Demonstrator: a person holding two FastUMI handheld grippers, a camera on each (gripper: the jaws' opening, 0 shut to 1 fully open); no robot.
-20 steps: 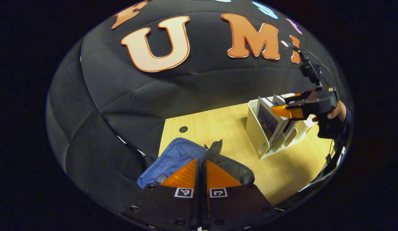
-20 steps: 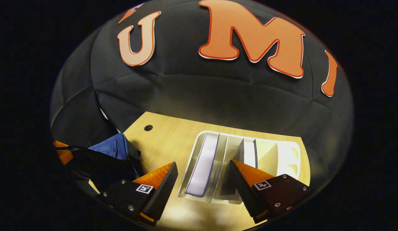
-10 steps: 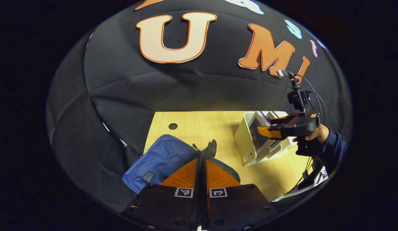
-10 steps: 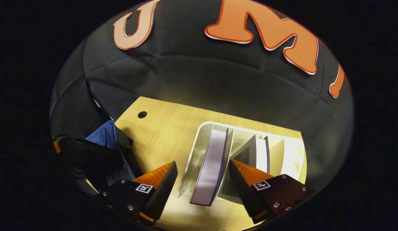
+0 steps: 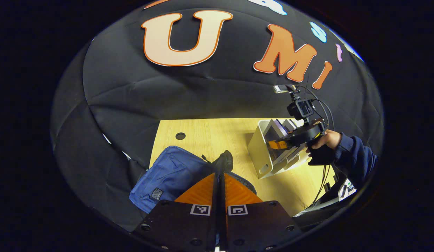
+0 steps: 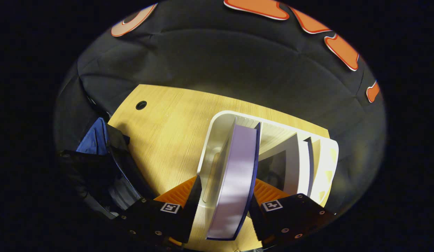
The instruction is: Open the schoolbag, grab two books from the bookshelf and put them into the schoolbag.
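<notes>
The blue schoolbag (image 5: 171, 171) lies at the table's left end, and my left gripper (image 5: 219, 175) is shut on its black top edge (image 5: 223, 162), holding it up. The schoolbag (image 6: 94, 143) also sits left in the right gripper view, its dark mouth facing me. A white bookshelf (image 6: 217, 126) holds a thick book (image 6: 237, 164) with a blue cover in its left slot. My right gripper (image 6: 226, 185) is open, one finger on each side of that book. A second book (image 6: 304, 161) stands further right. In the left gripper view a hand holds the right gripper (image 5: 278, 143) over the bookshelf (image 5: 258, 154).
The wooden table (image 5: 210, 133) has a round cable hole (image 5: 180, 135) near its far left corner. Bare tabletop (image 6: 168, 119) lies between bag and bookshelf. A cable hangs from the right gripper toward the table's right edge.
My right gripper has come down over the bookshelf, so the thick book now stands between its fingers. The left gripper stays shut on the bag's edge, tilted slightly.
</notes>
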